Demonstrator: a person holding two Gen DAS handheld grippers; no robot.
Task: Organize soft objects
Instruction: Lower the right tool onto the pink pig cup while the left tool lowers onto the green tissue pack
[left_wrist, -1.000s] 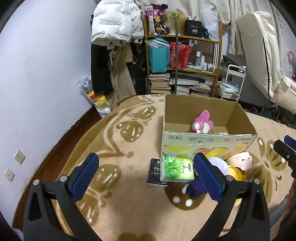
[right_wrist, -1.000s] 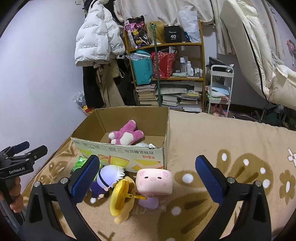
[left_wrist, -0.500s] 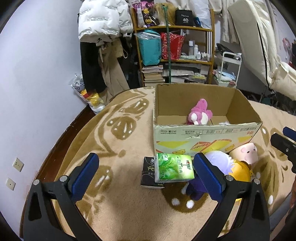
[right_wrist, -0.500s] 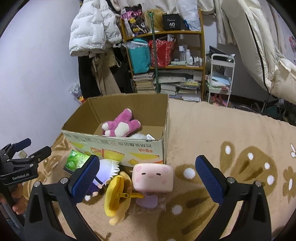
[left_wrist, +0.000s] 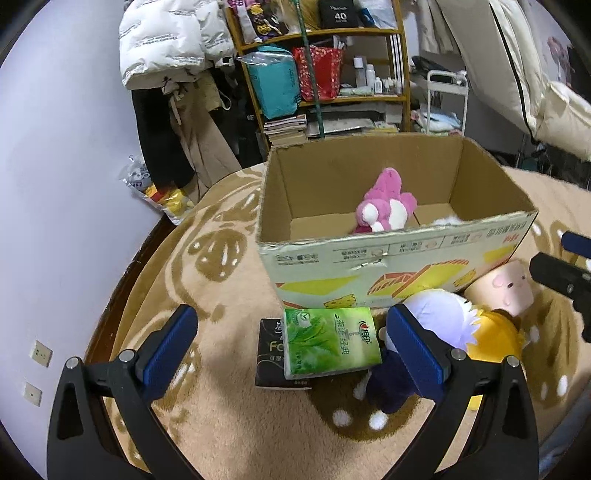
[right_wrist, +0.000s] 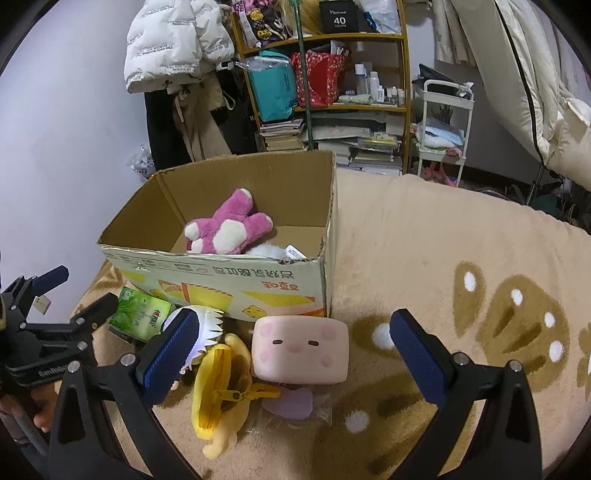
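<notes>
Cardboard box (right_wrist: 236, 284) rim (tongs (right_wrist: 295, 354) wide)

A beige carpet (right_wrist: 424, 236) patterned in brown carries an open cardboard box (right_wrist: 221, 275). Along the box's near side lie a green tissue pack (left_wrist: 330, 345) atop a black packet (left_wrist: 269, 354), a white-haired doll (left_wrist: 436, 325), a yellow plush pouch (right_wrist: 221, 387) and a pink face cushion (right_wrist: 301, 349).
</notes>
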